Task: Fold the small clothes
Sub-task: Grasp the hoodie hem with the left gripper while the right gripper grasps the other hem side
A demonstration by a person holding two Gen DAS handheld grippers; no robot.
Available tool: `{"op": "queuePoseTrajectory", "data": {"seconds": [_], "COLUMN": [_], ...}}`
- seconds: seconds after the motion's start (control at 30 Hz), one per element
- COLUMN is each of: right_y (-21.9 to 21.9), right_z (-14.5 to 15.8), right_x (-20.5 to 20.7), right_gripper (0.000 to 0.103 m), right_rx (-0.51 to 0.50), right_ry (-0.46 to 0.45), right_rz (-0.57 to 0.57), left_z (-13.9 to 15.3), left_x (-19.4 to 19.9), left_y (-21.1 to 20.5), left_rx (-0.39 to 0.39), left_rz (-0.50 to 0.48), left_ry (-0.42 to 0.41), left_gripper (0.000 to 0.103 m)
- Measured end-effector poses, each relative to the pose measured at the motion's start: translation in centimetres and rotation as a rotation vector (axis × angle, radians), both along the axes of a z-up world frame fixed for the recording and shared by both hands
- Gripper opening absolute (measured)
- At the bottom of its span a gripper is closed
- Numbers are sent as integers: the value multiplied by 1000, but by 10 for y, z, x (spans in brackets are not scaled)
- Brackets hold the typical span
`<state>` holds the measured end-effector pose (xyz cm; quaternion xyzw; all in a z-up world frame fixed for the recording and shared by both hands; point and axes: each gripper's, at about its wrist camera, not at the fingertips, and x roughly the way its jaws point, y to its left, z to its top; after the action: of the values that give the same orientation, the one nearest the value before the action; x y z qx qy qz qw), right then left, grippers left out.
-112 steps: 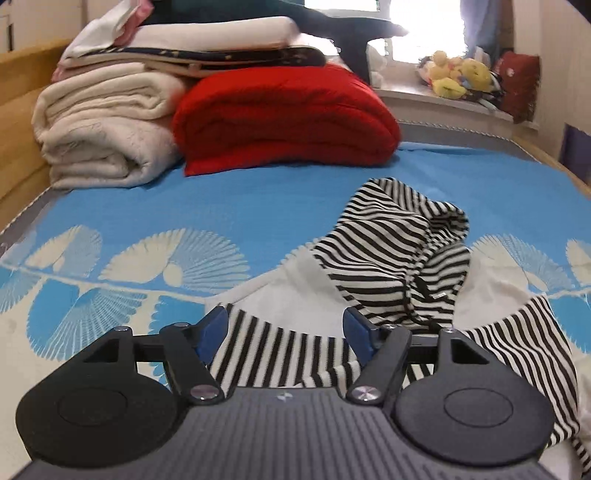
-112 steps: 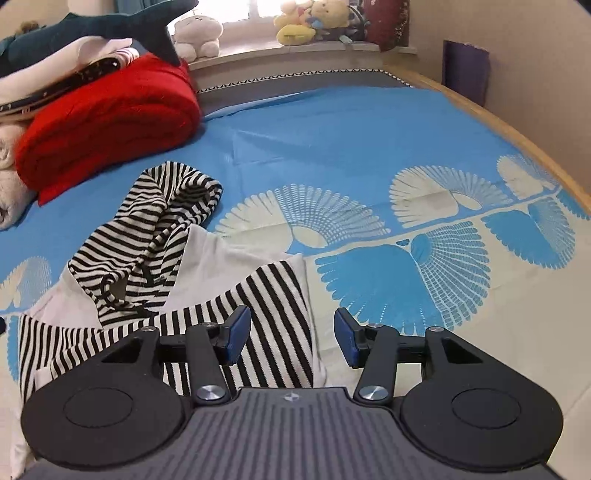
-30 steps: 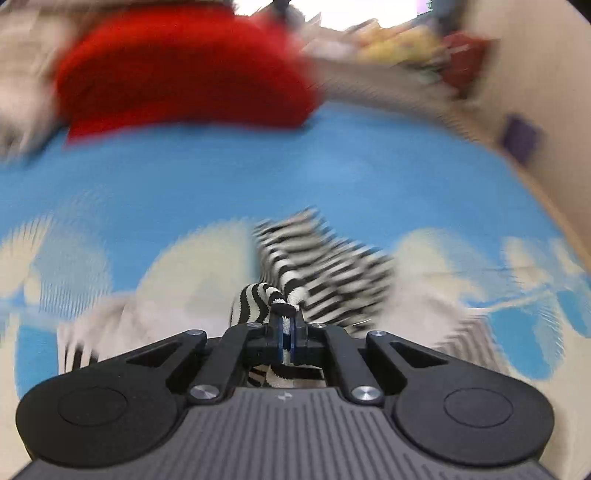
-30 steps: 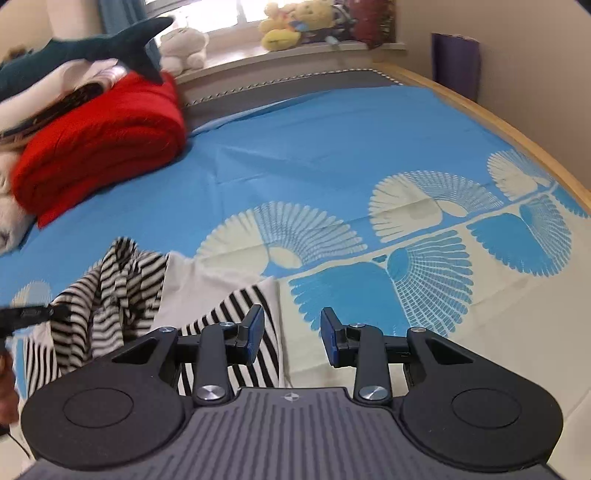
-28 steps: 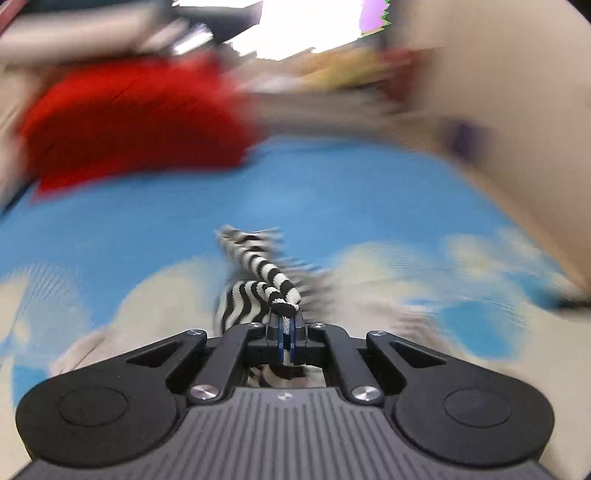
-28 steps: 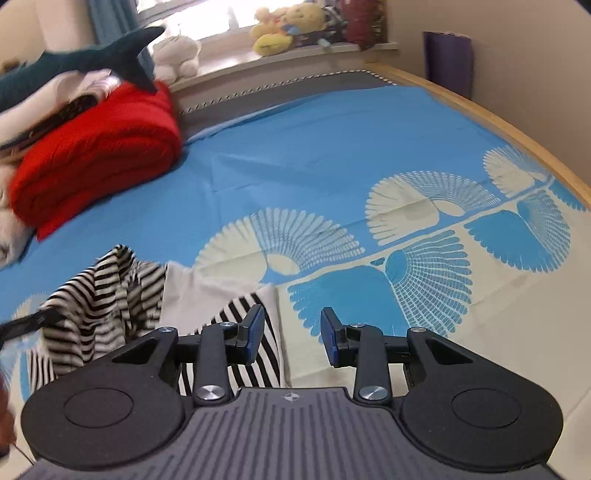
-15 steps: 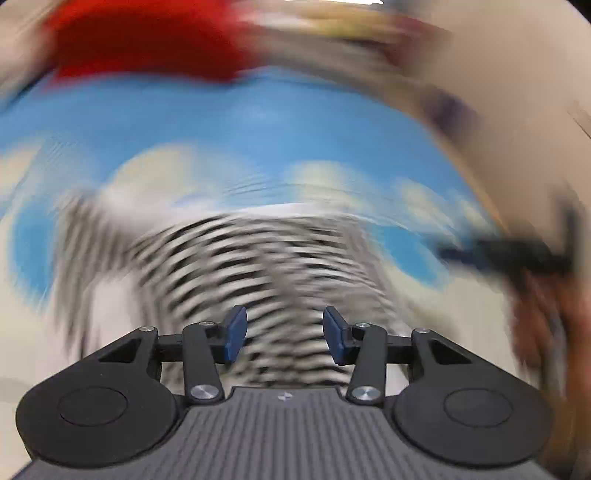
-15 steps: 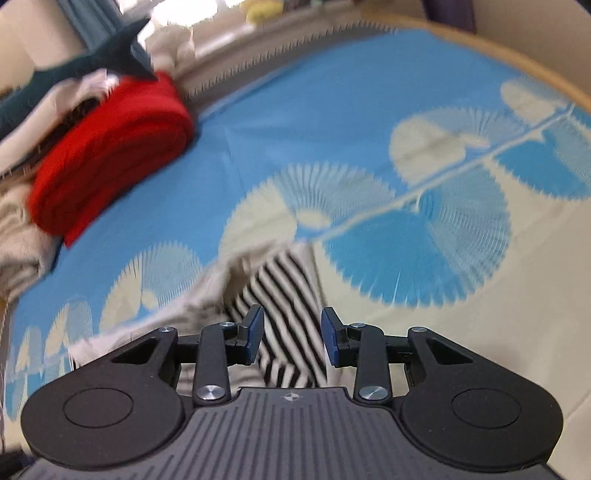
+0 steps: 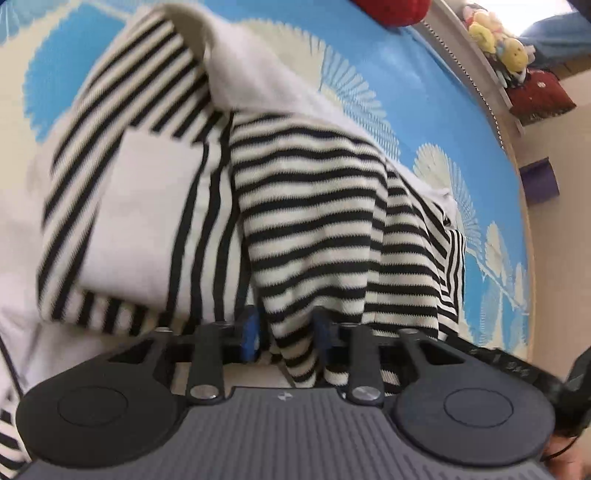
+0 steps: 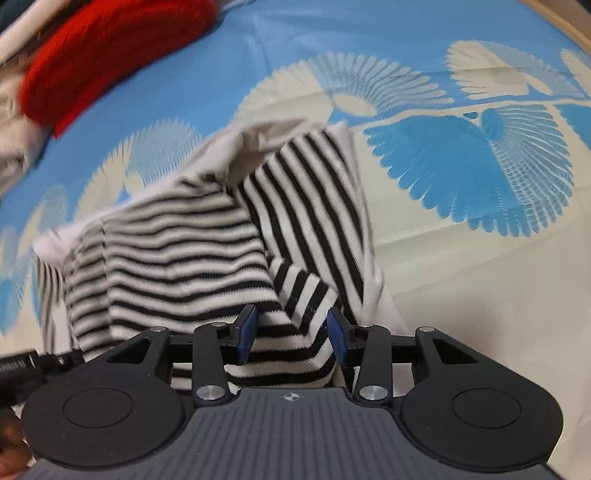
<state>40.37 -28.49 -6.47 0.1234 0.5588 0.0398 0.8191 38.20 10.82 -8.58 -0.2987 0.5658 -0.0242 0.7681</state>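
Observation:
A small black-and-white striped hooded top (image 9: 306, 206) with white panels lies on the blue and cream bedsheet (image 9: 424, 85). Its striped hood is laid down over the body. My left gripper (image 9: 286, 334) is open, low over the near edge, with a striped fold lying between its blue pads. In the right wrist view the same top (image 10: 207, 240) fills the middle. My right gripper (image 10: 291, 328) is open, with a striped sleeve end (image 10: 303, 295) between its pads. Neither gripper pinches the cloth.
A red folded blanket (image 10: 110, 55) lies at the far left of the bed beside pale folded blankets. Soft toys (image 9: 495, 40) sit on a ledge beyond the bed. The wooden bed rail (image 10: 554, 18) runs along the right. The other gripper's tip (image 10: 29, 363) shows at left.
My left gripper held the striped hood shut, carried it over the body and opened, leaving it folded down. Both grippers have dropped close over the garment's near edge.

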Motion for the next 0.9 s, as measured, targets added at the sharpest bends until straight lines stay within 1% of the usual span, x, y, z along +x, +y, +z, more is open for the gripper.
{"op": "queuePoseTrajectory", "data": {"seconds": [0.03, 0.07, 0.1, 0.13, 0.17, 0.2, 0.23, 0.3, 0.33, 0.37, 0.4, 0.43, 0.5, 0.53, 0.57, 0.6, 0.63, 0.67, 0.7, 0.73, 0.77, 0.8, 0.87, 0.9], "right_y": [2, 4, 6, 8, 8, 6, 1, -14, -21, -30, -38, -46, -59, -62, -62, -60, -57, -54, -52, -49, -45, -40, -30, -26], "right_z": [-3, -6, -7, -6, -3, 2, 10, 29, 34, 37, 35, 29, 4, -9, -17, -21, -21, -18, -16, -12, -8, -6, -6, -9], "right_x": [0, 0, 1, 1, 1, 0, 0, -3, -5, -6, -8, -8, -10, -11, -12, -12, -11, -9, -8, -7, -6, -6, -3, -3], "right_gripper": [43, 43, 29, 0, 0, 1, 0, 0, 0, 0, 0, 0, 1, 2, 5, 5, 6, 9, 19, 33, 39, 45, 47, 47], "right_rx": [-2, 11, 32, 60, 99, 165, 251, 458, 539, 603, 634, 642, 600, 552, 481, 402, 359, 361, 381, 402, 409, 401, 365, 346], "right_ry": [10, 20, 26, 18, 6, -19, -56, -147, -170, -180, -178, -156, -25, 56, 107, 127, 125, 110, 96, 78, 62, 51, 56, 71], "right_rz": [9, 14, 23, 32, 28, 3, -20, -77, -110, -150, -193, -240, -347, -385, -399, -394, -376, -350, -333, -313, -294, -277, -248, -244], "left_z": [-2, 3, 16, 30, 46, 66, 81, 109, 117, 118, 116, 108, 83, 69, 59, 53, 52, 54, 56, 60, 61, 58, 51, 46], "left_x": [2, 3, 4, 4, 4, 1, -2, -10, -14, -17, -18, -17, -11, -9, -7, -6, -6, -6, -7, -5, -4, -4, 0, 2], "left_y": [-1, -2, -1, 0, 4, 12, 19, 40, 51, 63, 71, 78, 83, 83, 82, 81, 81, 82, 83, 85, 86, 90, 95, 96], "left_rx": [-4, 8, 45, 74, 95, 113, 125, 128, 121, 121, 133, 157, 207, 207, 204, 191, 168, 146, 141, 151, 163, 159, 112, 93], "left_rz": [-11, -32, -57, -70, -77, -77, -71, -36, -10, 17, 37, 48, 25, 14, 12, 7, 10, 18, 28, 44, 65, 96, 145, 154], "left_ry": [2, -14, -55, -100, -156, -222, -274, -367, -388, -387, -366, -322, -170, -95, -40, -19, -22, -38, -55, -67, -75, -69, -29, -7], "left_gripper": [3, 2, 2, 2, 2, 2, 2, 2, 2, 2, 2, 2, 4, 4, 6, 9, 13, 28, 41, 45, 46, 46, 46, 46]}}
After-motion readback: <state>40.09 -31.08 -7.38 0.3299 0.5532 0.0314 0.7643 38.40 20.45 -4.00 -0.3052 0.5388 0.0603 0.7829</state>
